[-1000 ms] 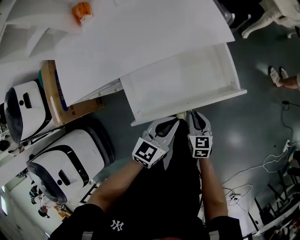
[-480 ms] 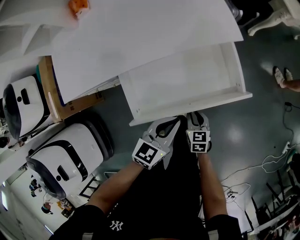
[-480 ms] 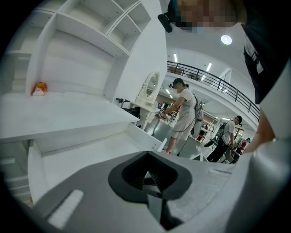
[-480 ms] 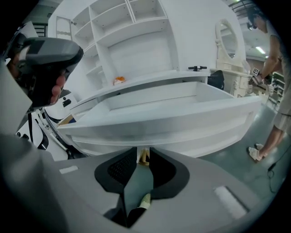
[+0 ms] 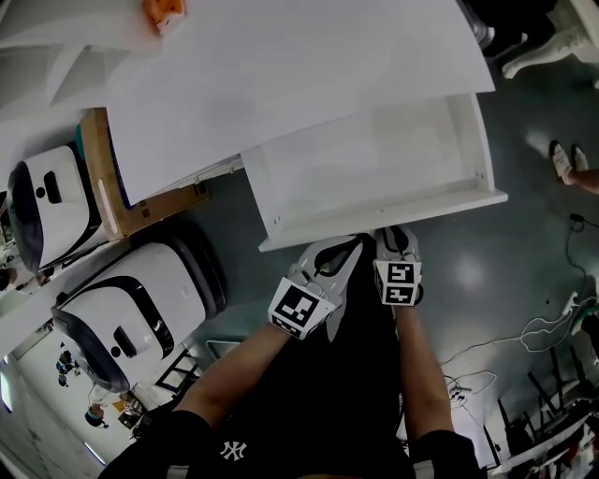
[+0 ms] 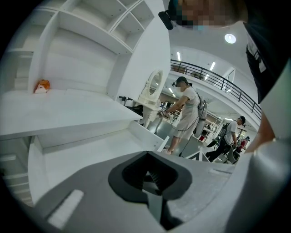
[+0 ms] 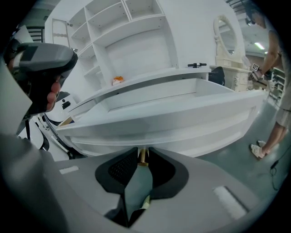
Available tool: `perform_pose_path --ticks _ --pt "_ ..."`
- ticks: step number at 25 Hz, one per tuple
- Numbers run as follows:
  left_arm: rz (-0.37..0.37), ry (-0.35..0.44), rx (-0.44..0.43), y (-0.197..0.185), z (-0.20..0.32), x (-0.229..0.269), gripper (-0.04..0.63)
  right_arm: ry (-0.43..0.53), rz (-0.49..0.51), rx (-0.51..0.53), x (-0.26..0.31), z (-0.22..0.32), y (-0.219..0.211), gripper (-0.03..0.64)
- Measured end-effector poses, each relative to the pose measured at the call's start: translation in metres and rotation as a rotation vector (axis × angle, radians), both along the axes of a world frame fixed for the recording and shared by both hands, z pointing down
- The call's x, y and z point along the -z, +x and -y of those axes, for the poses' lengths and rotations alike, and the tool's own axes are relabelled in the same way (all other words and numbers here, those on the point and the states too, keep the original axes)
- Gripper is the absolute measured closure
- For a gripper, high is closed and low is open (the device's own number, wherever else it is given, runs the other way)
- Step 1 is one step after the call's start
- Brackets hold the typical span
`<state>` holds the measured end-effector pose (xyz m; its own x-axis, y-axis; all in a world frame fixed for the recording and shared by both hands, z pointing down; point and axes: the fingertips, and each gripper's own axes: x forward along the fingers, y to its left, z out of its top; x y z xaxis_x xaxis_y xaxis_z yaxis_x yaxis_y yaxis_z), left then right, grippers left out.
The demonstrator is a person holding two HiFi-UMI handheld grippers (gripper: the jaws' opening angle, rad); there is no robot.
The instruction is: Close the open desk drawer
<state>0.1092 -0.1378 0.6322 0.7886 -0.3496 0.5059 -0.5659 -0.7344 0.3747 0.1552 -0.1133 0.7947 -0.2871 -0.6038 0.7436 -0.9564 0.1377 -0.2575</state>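
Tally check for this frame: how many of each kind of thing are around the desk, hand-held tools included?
Hand-held grey two-jaw tools: 2
White-and-black domed floor machines: 2
Open white desk drawer: 1
Small brass drawer knob: 1
Small orange object on desktop: 1
Total: 7

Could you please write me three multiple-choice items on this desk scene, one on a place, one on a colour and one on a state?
1. Where is the small orange object? A) on a chair B) on the desk top C) on the floor
2. What colour is the drawer? A) white B) brown C) black
3. What is the right gripper doing? A) hanging open B) shut on the drawer's brass knob C) holding the orange object
Answers: 1 B, it lies at the desk top's far corner; 2 A, its walls and front are white; 3 B, its fingers press the knob from both sides.
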Motion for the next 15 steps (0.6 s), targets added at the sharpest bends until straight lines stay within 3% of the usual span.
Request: perform_pose_path --ticks 15 --pt "0.018 0.030 0.111 -0.015 0.041 -0.002 0.595 0.047 0.038 0.022 -0.002 0.064 -0.003 0.517"
